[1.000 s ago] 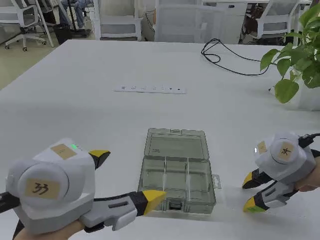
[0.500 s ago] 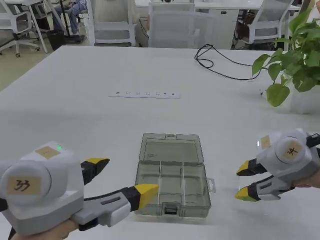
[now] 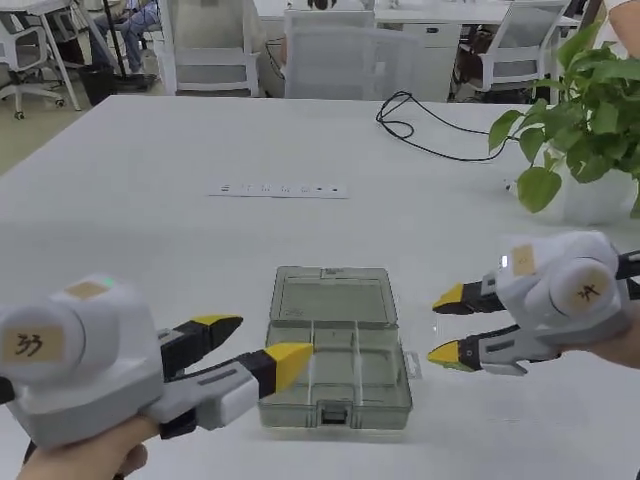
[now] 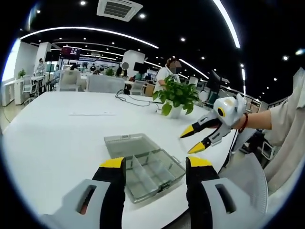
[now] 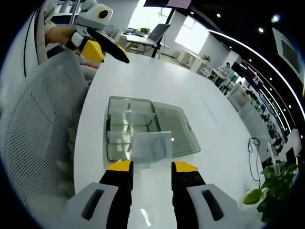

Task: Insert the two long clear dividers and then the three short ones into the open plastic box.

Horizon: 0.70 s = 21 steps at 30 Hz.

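Plastic box [image 3: 335, 298] is lying open on the table [image 3: 150, 200], lid away from the person. R gripper [image 3: 441, 325] is hovering just right of it, tips pointing at the tray, apparently clamping a clear divider [image 5: 151, 145] betw. its jaws. L gripper [image 3: 268, 338] is waiting at the box's left w/ jaws apart, empty.

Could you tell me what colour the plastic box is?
The box is clear, grey-green tinted; best in head view.
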Each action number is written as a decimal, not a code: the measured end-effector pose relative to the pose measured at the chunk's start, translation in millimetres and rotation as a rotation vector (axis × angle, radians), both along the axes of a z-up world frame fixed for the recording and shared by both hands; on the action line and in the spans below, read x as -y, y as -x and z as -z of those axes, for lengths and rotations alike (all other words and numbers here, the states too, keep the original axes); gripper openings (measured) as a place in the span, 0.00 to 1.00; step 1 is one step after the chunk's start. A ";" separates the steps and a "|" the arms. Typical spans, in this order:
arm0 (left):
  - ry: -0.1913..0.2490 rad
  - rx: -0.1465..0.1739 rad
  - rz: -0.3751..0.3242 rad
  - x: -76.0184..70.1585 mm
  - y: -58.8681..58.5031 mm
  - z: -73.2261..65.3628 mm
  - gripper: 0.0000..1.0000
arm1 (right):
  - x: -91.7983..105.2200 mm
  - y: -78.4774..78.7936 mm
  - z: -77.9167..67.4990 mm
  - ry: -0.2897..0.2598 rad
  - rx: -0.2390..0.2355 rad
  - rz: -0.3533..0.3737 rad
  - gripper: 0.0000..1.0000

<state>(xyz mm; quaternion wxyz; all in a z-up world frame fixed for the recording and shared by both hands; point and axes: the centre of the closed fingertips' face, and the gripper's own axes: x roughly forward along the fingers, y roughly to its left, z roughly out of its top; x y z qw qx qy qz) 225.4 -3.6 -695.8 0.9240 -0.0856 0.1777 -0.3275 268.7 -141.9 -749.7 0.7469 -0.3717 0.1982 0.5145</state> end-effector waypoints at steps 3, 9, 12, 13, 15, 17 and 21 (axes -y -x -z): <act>0.028 -0.006 0.016 4.8 2.0 -1.3 0.44 | -9.4 5.5 -6.7 -0.014 0.018 -0.016 0.32; 0.054 -0.024 0.064 15.4 8.1 0.1 0.38 | -26.8 16.0 -17.4 -0.044 0.039 -0.051 0.32; 0.057 -0.024 0.090 20.7 10.9 0.9 0.35 | -36.5 21.7 -20.8 -0.066 0.041 -0.061 0.32; 0.062 -0.029 0.101 23.0 12.2 1.5 0.34 | -40.3 24.2 -20.9 -0.073 0.042 -0.067 0.32; 0.065 -0.037 0.113 26.6 14.0 2.8 0.32 | -46.9 27.8 -20.9 -0.085 0.043 -0.075 0.32; 0.069 -0.045 0.121 28.8 14.9 4.3 0.30 | -53.2 31.7 -21.4 -0.101 0.041 -0.080 0.32; 0.081 -0.060 0.136 33.3 16.6 6.6 0.26 | -63.8 37.5 -23.8 -0.116 0.049 -0.099 0.32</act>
